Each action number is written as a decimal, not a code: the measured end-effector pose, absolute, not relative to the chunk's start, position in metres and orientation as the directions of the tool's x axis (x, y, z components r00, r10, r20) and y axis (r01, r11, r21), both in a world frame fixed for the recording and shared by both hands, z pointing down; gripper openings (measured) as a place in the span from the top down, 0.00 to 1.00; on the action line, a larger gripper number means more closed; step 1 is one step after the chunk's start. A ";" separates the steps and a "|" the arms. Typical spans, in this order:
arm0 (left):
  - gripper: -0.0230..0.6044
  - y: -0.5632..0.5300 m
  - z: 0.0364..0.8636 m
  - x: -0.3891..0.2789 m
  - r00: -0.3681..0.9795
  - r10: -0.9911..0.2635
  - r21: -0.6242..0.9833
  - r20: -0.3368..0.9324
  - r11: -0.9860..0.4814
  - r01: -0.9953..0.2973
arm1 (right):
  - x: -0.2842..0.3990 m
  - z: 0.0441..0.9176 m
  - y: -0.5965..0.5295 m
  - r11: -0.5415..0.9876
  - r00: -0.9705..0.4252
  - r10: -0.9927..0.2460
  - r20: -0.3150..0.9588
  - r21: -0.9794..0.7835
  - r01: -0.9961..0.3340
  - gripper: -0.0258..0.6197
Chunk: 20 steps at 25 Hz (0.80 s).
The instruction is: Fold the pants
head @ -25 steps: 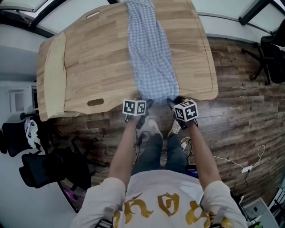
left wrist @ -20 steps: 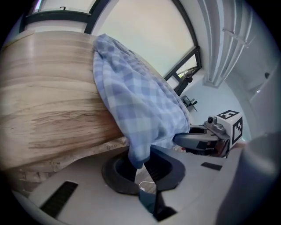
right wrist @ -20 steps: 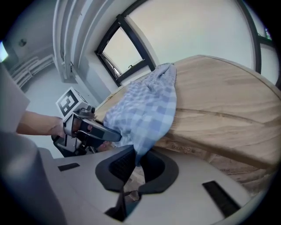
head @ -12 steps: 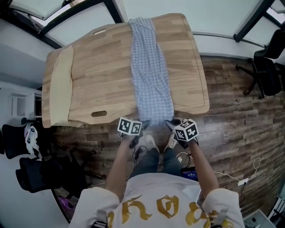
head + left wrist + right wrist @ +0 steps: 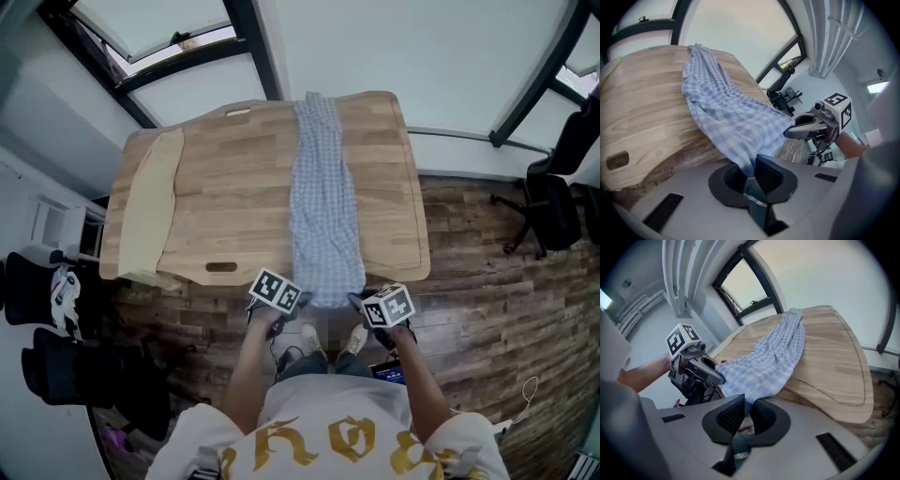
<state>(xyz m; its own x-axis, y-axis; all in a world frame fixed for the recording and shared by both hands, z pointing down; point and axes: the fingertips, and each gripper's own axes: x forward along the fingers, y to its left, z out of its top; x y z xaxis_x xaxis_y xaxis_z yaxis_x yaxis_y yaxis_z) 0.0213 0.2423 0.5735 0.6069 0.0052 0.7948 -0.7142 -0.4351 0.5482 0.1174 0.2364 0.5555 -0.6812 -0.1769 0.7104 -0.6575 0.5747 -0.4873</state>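
L gripper (image 5: 752, 177): jaws nipped shut on near-left corner of pants (image 5: 726, 117); check cloth runs straight out from betw. the pads, up & away
R gripper (image 5: 742, 417): jaws have just been closing, now pinched on near-right corner; cloth sits betw. the pads
Change: a sec ago both sat low at the table (image 5: 216, 187) edge w/ jaws wider; now both are clamped, raised & drawn back from the table, near end of pants lifted w/ them
Near end: off the wood, spread betw. the two grippers, which hang side by side, near each other, just off the near edge & above the floor (image 5: 487, 244)
Rest of pants: ahead of both grippers, one long narrow strip down the table's middle, reaching its far edge
Meaning for task: grasp looks made, prob. start of 1st fold; next, as I judge it, carry near end fwd over the strip toward far end
Risk: pinch is at the corners only, so cloth could slip; more pull back may drag the far end
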 end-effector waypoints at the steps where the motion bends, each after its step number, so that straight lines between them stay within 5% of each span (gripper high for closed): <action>1: 0.88 0.242 0.572 0.022 0.617 0.018 0.564 0.787 -0.425 -0.708 | 0.117 0.553 0.234 0.568 -0.675 -0.164 0.719 -0.490 -0.661 0.90; 20: 0.88 0.310 0.519 0.034 0.599 0.372 0.701 0.709 -0.462 -0.543 | 0.115 0.497 0.292 0.674 -0.653 0.082 0.753 -0.524 -0.520 0.90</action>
<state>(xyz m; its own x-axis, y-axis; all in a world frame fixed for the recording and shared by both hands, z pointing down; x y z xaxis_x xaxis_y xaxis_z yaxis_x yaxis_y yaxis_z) 0.0340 0.3102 0.5194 0.5987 0.3719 0.7094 -0.5434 -0.4620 0.7009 0.1150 0.2919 0.4966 -0.6526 0.0823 0.7533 -0.5200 0.6744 -0.5242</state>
